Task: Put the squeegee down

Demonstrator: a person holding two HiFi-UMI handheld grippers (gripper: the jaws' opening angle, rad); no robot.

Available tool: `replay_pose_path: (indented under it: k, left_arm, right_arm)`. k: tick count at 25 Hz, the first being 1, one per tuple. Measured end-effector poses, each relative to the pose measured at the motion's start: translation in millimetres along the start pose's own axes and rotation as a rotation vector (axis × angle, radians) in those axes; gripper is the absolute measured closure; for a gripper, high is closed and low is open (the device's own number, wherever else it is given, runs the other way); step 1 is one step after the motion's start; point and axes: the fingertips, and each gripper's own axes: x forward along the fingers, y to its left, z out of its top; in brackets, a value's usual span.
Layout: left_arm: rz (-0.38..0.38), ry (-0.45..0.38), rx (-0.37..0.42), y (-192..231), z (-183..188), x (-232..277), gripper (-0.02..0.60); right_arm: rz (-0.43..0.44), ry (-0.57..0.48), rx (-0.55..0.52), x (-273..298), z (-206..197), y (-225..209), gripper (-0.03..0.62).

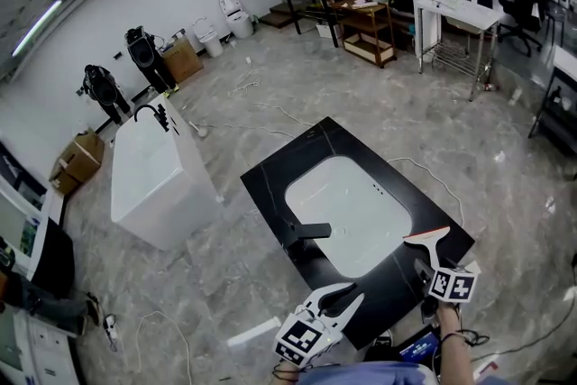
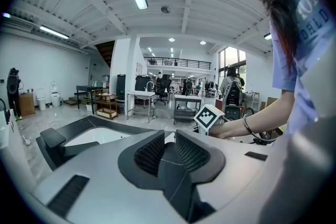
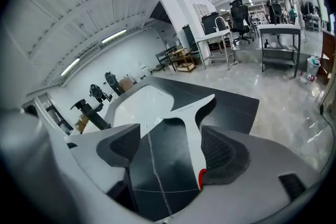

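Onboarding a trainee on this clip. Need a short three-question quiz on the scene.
1. True or false: the squeegee lies in the basin.
2. The right gripper's jaws are: A) shut on the squeegee, B) open, C) out of view.
3. Fill in: the faucet is coloured ____.
Key: 1 false, it lies on the counter; 2 B; 3 black.
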Motion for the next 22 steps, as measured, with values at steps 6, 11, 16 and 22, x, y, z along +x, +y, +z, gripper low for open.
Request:
replay_pose_path:
  k: [6, 11, 16, 22]
  left_arm:
    - [-0.011, -0.012, 0.003, -3.5, -4.0, -13.7, 0.502]
    - [-0.027, -0.022, 0.007, -8.5, -10.3, -22.5, 0.502]
    - [-0.045, -0.039, 0.002, -13.0, -12.4, -35.5, 0.502]
    - [-0.086, -0.063, 0.0, -26.3, -17.6, -54.1, 0.502]
  right_arm:
    - [0.078, -0.044, 0.051, -17.7, 0.5, 27.5, 0.246]
    - [0.167, -0.078, 0.007, -39.9, 3.5, 59.2, 0.247]
    - [0.187, -0.126, -0.042, -71.1, 8.9, 91.8, 0.247]
    - [0.229, -0.177, -0.052, -106.1, -0.1, 130.5, 0.247]
